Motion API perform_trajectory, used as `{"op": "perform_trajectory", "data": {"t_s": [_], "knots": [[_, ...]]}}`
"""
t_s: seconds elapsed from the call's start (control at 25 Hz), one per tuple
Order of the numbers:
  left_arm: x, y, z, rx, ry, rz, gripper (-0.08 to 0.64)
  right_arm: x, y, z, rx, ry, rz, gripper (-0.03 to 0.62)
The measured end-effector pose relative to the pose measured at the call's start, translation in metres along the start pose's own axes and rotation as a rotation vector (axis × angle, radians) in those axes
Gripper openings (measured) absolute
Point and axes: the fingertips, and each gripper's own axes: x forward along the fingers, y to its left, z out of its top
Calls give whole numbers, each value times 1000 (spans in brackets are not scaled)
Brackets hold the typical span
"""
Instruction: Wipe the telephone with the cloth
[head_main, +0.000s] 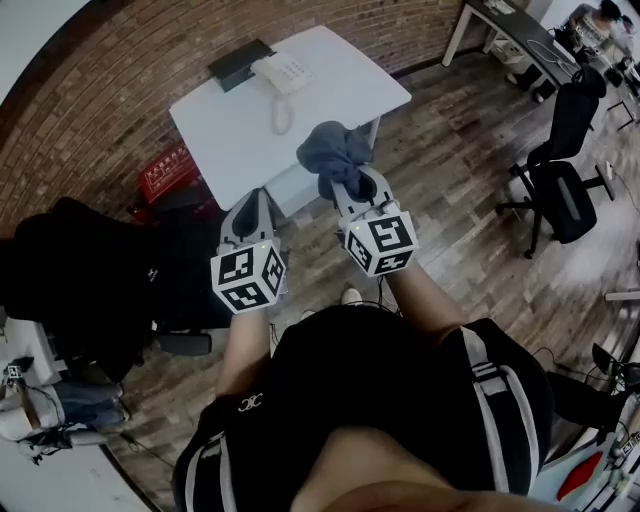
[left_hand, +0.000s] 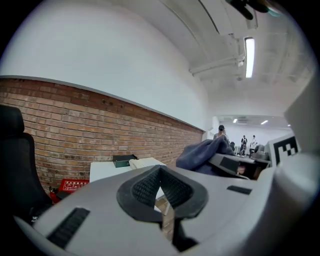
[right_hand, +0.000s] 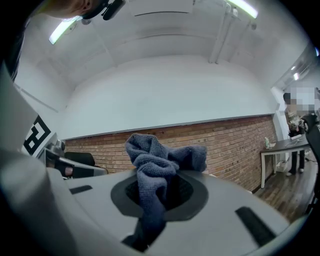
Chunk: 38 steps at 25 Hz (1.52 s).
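1. The telephone (head_main: 283, 75) sits on the white table (head_main: 345, 80), beside a dark flat box (head_main: 238, 62). It is well apart from both grippers.
2. It looks like hard, smooth plastic with rounded edges. I think it is light and could slide when rubbed, so press softly or hold its side steady.
3. The cloth (right_hand: 152, 165) is dark blue, soft and fuzzy, and all bunched up. It should bend easily around the telephone's bumps.
4. The right gripper (right_hand: 159, 192) pinches the cloth tight between its ribbed black pads. A floppy lump sticks out past the tips, and that is the part to wipe with.
5. The left gripper (left_hand: 161, 187) has its jaws closed together with nothing in them.
6. The wall behind is rough red brick, and the floor is wood.
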Motion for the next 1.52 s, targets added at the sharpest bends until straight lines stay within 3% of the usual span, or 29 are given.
{"op": "perform_trajectory", "data": {"t_s": [0.84, 1.24, 1.52], "knots": [[55, -50, -10, 31, 15, 41, -3, 9, -68, -14, -7, 26, 100, 31], [122, -12, -17, -35, 18, 23, -3, 74, -84, -34, -62, 75, 106, 31], [202, 37, -2, -65, 45, 9, -3, 163, -106, -38, -100, 119, 105, 31]]}}
